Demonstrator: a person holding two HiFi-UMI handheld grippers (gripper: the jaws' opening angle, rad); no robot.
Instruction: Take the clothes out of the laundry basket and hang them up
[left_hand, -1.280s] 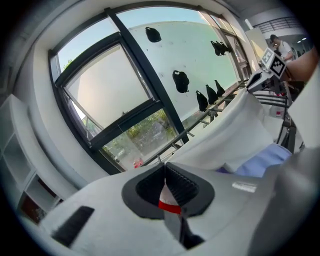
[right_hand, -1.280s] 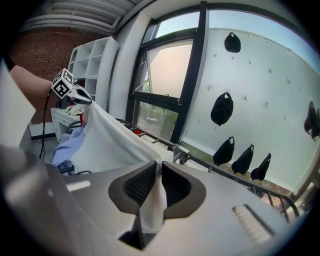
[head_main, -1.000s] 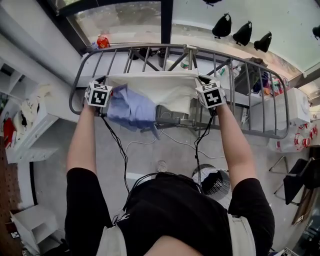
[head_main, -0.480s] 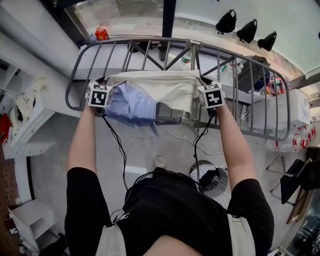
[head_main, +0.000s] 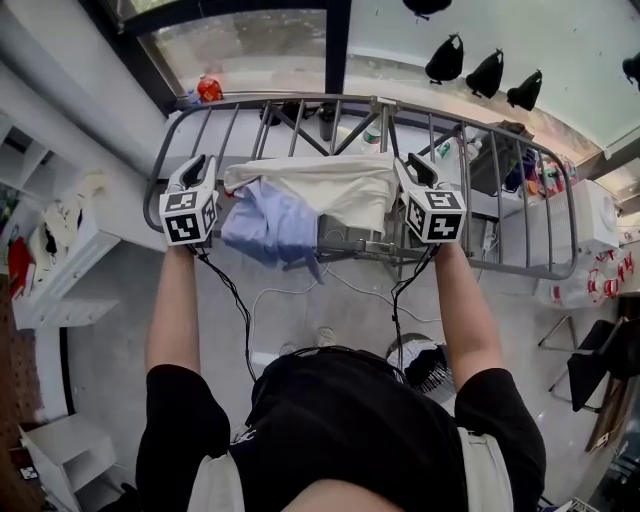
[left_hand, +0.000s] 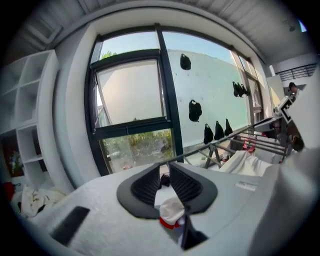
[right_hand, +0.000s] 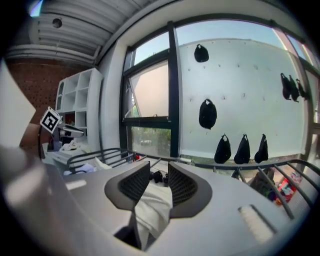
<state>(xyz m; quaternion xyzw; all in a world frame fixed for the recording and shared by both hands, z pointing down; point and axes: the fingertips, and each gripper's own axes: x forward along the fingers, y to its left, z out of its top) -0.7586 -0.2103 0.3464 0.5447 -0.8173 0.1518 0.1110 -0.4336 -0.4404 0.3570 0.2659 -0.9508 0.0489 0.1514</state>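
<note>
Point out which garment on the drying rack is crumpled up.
The pale blue garment, bunched in a heap on the drying rack; the cream garment beside it is spread flat across the bars.

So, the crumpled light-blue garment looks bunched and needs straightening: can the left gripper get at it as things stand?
Probably yes. The left gripper is right beside the light-blue garment on the grey metal drying rack, with nothing between them. Its jaws have just been opening and hold nothing.

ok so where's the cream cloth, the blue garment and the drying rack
cream cloth (head_main: 330, 185), head view, middle of the draped fabric
blue garment (head_main: 262, 225), head view, centre of the bunched folds
drying rack (head_main: 280, 98), head view, far top rail
</note>
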